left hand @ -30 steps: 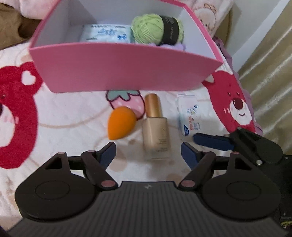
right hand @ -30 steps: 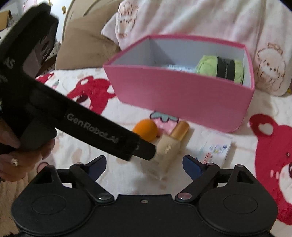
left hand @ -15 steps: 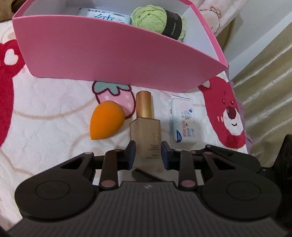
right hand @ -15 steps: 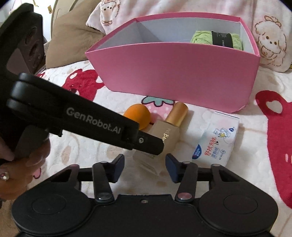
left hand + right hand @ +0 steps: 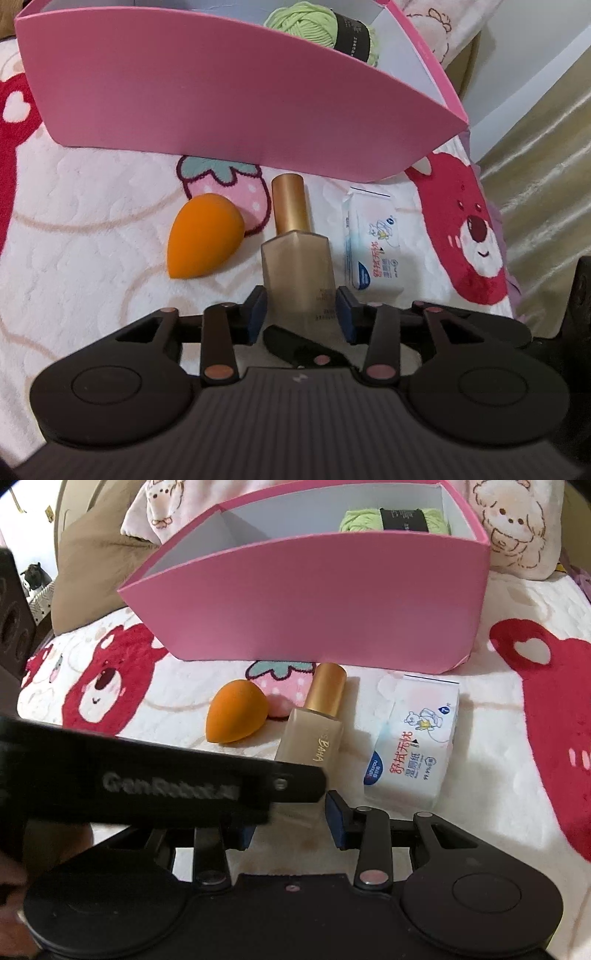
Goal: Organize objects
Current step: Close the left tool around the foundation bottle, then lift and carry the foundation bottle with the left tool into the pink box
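Note:
A beige foundation bottle (image 5: 297,264) with a gold cap lies on the bear-print blanket in front of the pink box (image 5: 221,96). My left gripper (image 5: 300,308) is shut on the bottle's base, a blue pad on each side. The bottle also shows in the right wrist view (image 5: 314,734), with the left gripper's black body across its base. My right gripper (image 5: 291,821) is partly closed and holds nothing, just behind the bottle. An orange makeup sponge (image 5: 203,236) lies left of the bottle. A white wet-wipe pack (image 5: 373,251) lies to its right.
The pink box (image 5: 314,602) holds a green yarn ball (image 5: 321,26), also seen in the right wrist view (image 5: 395,520). Pillows (image 5: 513,528) lie behind the box. A beige curtain (image 5: 546,177) hangs at the right of the bed.
My left gripper moved forward and closed on the foundation bottle's base. My right gripper narrowed from wide open and came closer to the bottle and wipe pack.

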A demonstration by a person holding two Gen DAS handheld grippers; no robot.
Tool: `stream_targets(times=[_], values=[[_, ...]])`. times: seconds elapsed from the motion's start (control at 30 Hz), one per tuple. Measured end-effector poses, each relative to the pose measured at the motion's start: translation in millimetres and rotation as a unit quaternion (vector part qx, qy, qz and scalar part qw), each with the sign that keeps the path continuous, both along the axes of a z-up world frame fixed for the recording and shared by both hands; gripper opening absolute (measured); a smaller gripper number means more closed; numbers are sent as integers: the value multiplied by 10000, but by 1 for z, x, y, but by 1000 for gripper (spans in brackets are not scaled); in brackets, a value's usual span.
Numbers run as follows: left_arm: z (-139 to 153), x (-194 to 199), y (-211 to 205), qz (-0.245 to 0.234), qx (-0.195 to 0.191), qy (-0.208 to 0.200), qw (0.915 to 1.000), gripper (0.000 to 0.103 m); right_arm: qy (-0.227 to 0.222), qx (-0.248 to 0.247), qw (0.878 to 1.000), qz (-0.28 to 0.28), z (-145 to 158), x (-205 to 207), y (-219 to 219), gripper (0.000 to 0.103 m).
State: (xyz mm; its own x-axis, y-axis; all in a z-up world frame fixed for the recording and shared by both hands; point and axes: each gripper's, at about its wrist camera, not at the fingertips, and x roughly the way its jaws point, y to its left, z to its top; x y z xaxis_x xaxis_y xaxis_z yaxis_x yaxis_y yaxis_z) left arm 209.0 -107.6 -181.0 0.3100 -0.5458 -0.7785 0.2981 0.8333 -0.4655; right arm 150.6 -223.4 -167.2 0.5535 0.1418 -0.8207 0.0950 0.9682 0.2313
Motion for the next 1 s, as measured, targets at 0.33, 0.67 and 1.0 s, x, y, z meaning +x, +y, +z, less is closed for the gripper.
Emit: stream_targets(times=[0.33, 0.67, 1.0], values=[[0, -2, -1, 31, -23, 8, 10000, 43, 29, 320, 9995, -35, 3, -5, -7, 43], [6, -12, 5, -59, 20, 163, 9998, 43, 147, 761, 9969, 114, 7, -14, -9, 45], [19, -26, 9, -101, 169, 154, 9997, 43, 55, 592, 9974, 406, 18, -27, 3, 44]])
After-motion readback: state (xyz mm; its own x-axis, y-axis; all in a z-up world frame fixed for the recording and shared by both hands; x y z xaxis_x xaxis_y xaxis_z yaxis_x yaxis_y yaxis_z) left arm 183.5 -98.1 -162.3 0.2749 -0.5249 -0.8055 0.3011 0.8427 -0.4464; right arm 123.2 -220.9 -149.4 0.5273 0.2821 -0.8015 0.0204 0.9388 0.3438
